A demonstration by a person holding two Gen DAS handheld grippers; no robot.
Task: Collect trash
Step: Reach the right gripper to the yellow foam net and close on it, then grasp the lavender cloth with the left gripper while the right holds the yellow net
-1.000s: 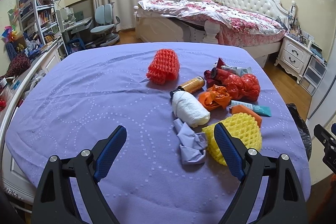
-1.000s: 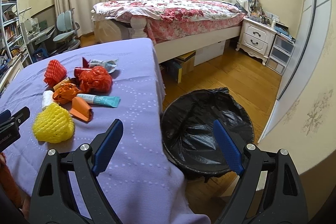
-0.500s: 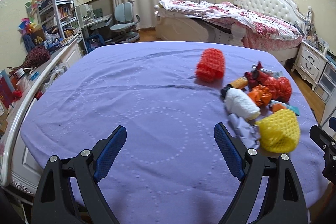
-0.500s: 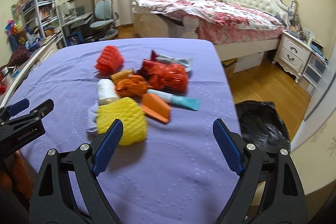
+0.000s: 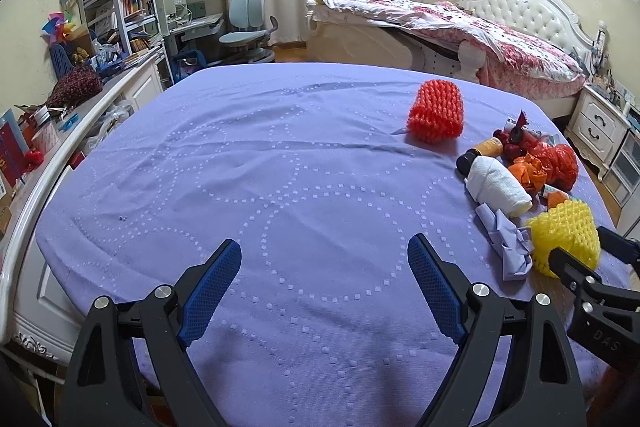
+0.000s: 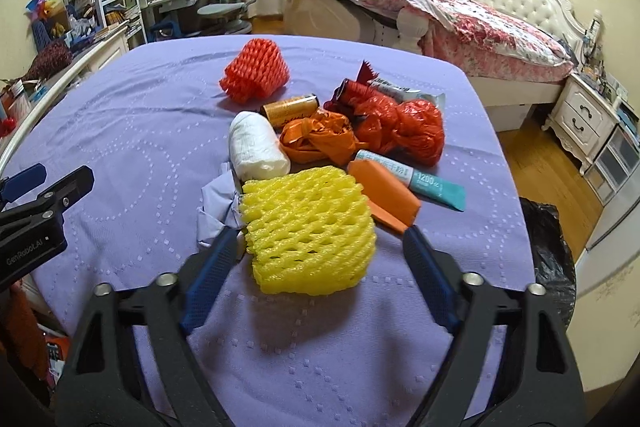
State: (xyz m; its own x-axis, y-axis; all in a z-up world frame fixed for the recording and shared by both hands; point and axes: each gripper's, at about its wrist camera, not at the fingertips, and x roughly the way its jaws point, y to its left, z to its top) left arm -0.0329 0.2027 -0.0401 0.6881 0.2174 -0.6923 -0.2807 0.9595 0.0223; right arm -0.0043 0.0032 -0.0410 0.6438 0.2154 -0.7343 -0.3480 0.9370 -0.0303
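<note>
Reaching stage of the first pickup, by the look of it — right tongs lowered over the yellow foam net at the near edge of the trash pile on the purple tablecloth. Jaws closing, net sitting between them, blue pads not yet pressing its sides, so nothing gripped so far. Next move, judged from this: finish the squeeze on the springy mesh, lift clear without dragging the crumpled lilac paper touching its left side or the orange packet just beside its right, then swing to the black bin bag past the table's right edge.

Left tongs spread wide and empty — hanging above bare cloth, well apart from the pile. Rest of the trash waiting behind the net: white roll, red plastic bag, teal tube, red foam net farther back.
</note>
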